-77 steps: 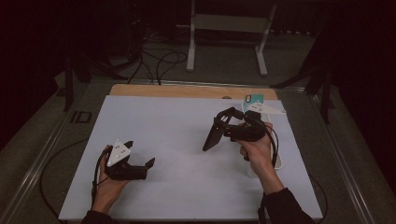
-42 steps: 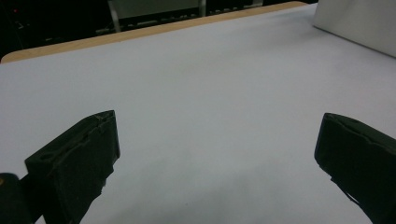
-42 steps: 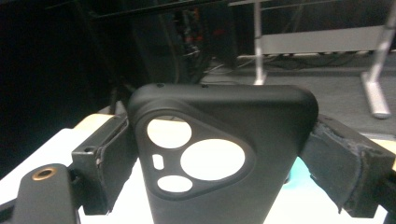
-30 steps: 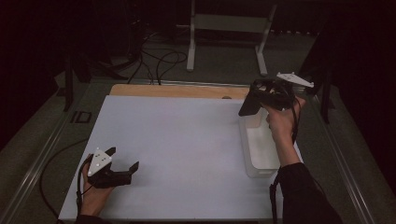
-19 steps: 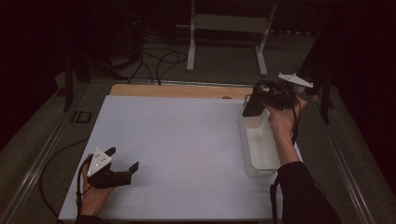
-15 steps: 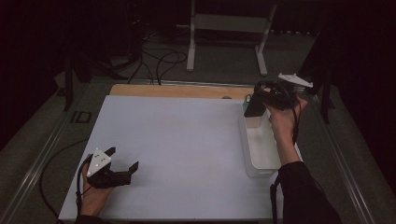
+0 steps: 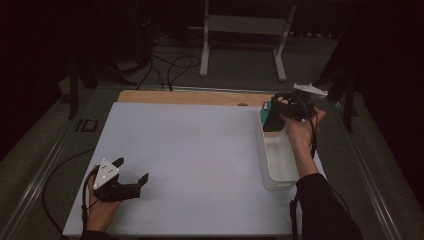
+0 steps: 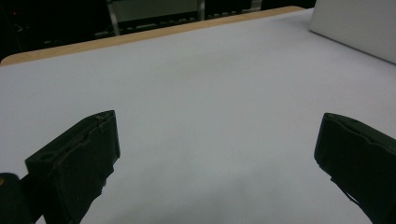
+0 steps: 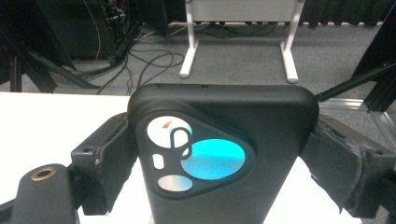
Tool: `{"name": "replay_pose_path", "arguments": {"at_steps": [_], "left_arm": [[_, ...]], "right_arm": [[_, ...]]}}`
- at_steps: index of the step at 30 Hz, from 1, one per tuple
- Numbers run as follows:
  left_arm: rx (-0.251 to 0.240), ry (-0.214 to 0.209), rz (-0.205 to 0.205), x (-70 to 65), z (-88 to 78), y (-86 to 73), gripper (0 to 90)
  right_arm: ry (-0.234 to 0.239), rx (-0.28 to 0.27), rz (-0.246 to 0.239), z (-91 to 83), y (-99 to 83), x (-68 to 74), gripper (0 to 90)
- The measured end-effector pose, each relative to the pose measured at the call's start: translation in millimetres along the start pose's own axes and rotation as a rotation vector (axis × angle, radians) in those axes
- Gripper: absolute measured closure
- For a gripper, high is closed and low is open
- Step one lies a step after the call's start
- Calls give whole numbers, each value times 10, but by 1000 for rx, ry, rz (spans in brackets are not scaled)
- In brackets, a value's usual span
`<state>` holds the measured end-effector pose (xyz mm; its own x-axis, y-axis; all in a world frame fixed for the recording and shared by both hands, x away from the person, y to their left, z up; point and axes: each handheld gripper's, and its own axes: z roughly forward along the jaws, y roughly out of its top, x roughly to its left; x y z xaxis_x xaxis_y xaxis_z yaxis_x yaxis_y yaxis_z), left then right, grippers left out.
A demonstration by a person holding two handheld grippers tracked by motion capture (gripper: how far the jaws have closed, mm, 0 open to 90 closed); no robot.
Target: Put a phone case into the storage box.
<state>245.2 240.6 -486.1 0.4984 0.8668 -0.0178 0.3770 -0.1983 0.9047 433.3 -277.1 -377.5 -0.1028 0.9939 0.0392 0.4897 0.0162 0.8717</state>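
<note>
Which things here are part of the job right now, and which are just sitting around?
In the job:
right gripper, shut on the phone
phone, in a black case
white bin, under the phone

Lying about:
left gripper, open and holding nothing
metal stand on the floor
cables on the floor

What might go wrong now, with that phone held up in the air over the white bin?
The phone is pinched only at its two side edges by the right gripper, so it might slip and drop into the white bin or onto the table. The smooth black case may make sliding likelier. The left gripper rests far off, unable to catch it.
</note>
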Motion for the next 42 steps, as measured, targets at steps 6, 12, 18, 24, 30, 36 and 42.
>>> {"name": "replay_pose_path", "arguments": {"at_steps": [6,12,18,24,30,36,42], "left_arm": [[-2,1,-2,1,-3,2,6],[0,3,-2,4,-3,2,7],[1,4,-6,8,-7,5,8],[3,3,-7,9,-1,2,8],[1,4,-10,9,-5,2,9],[1,0,-9,10,-7,2,10],[1,0,-11,12,-9,2,11]], "right_arm": [[-11,37,0,100,-79,22,138],[-27,76,-28,213,-146,56,137],[-38,121,-34,334,-217,61,135],[-46,130,-46,420,-246,85,133],[-35,140,-62,495,-237,116,125],[-23,169,26,581,-257,62,75],[-2,158,30,557,-264,57,75]]}}
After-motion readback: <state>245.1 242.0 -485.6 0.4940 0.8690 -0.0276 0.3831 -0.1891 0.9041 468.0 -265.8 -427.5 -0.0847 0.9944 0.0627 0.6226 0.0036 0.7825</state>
